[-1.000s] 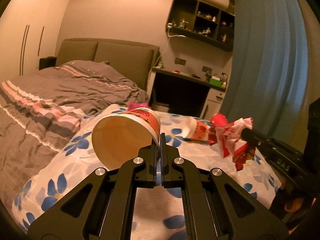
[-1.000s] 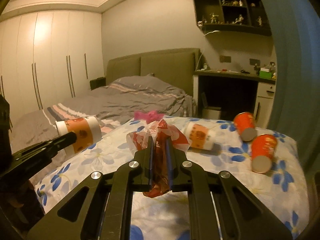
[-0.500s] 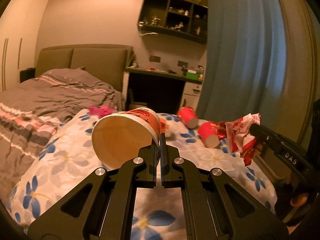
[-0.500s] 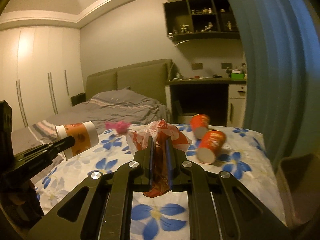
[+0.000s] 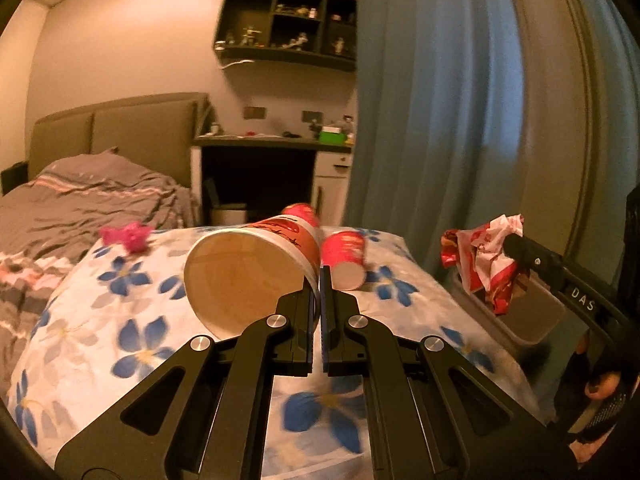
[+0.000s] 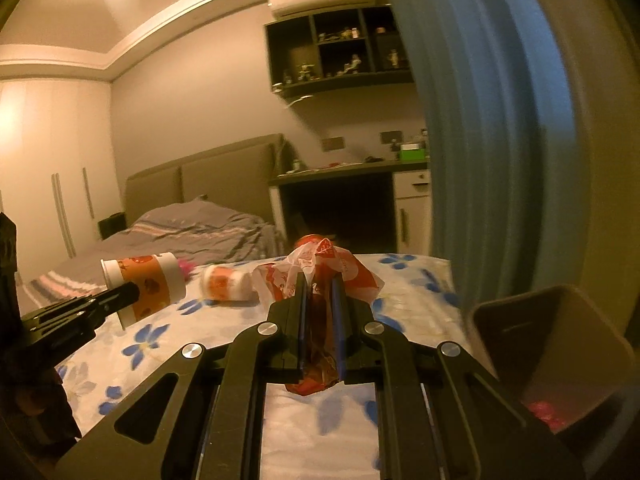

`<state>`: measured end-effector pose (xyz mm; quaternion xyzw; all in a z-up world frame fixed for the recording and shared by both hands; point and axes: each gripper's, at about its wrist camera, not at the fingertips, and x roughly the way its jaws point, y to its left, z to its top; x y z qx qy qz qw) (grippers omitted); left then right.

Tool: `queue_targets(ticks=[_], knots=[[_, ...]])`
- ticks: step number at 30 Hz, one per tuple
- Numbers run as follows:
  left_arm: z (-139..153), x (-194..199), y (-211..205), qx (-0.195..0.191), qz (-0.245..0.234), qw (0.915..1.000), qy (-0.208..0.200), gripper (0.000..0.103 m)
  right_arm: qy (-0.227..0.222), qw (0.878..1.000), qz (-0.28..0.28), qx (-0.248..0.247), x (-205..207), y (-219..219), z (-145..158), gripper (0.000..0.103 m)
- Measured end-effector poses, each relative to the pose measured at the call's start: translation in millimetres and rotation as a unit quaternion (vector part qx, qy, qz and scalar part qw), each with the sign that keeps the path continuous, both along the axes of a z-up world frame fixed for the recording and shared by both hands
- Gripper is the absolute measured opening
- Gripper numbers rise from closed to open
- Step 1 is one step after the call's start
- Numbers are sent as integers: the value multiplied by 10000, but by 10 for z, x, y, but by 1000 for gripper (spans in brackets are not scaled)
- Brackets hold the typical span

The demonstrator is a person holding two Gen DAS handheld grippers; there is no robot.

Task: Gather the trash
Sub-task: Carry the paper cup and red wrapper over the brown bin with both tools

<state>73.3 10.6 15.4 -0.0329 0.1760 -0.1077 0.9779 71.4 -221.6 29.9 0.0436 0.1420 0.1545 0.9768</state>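
Trash is held in both grippers above a bed covered by a white sheet with blue flowers (image 5: 132, 304). Pinched by its rim between the closed jaws of the left gripper (image 5: 320, 276) is a large white paper cup with an orange-red printed band (image 5: 248, 276), tilted so its open mouth faces back toward the camera; one finger sits inside the rim, the other outside. Clamped on a crumpled red-and-white plastic wrapper (image 6: 320, 276), the right gripper (image 6: 320, 300) has its jaws drawn nearly together, with the wrapper bulging above and hanging below them.

Just beyond the left gripper's tips, slightly to the right, a red paper cup (image 5: 346, 256) lies on its side on the sheet, and a second red cup (image 5: 302, 212) shows behind the held cup. Well off to the left of that gripper a small pink crumpled scrap (image 5: 126, 236) lies on the bed.

From the right gripper's view, a small white-and-orange cup (image 6: 226, 282) lies on its side ahead and to the left, near the wrapper. Low to the right of the right gripper stands a brown plastic bin (image 6: 560, 344) beside the bed, with something pink (image 6: 546, 412) inside it. A blue curtain (image 6: 488, 140) hangs beyond the bin.
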Motion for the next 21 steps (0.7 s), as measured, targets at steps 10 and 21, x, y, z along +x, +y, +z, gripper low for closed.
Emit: queue_targets(ticks=[10,21], knots=[[13,176,-608,115,-587,9982,-27,2,-52,9974,-714,62,-62,-572,-59,12],[-12,366,-1458,234,-1424,9895,-77,2,-114,9869,-1607,70,-68,-1273,-82,12]])
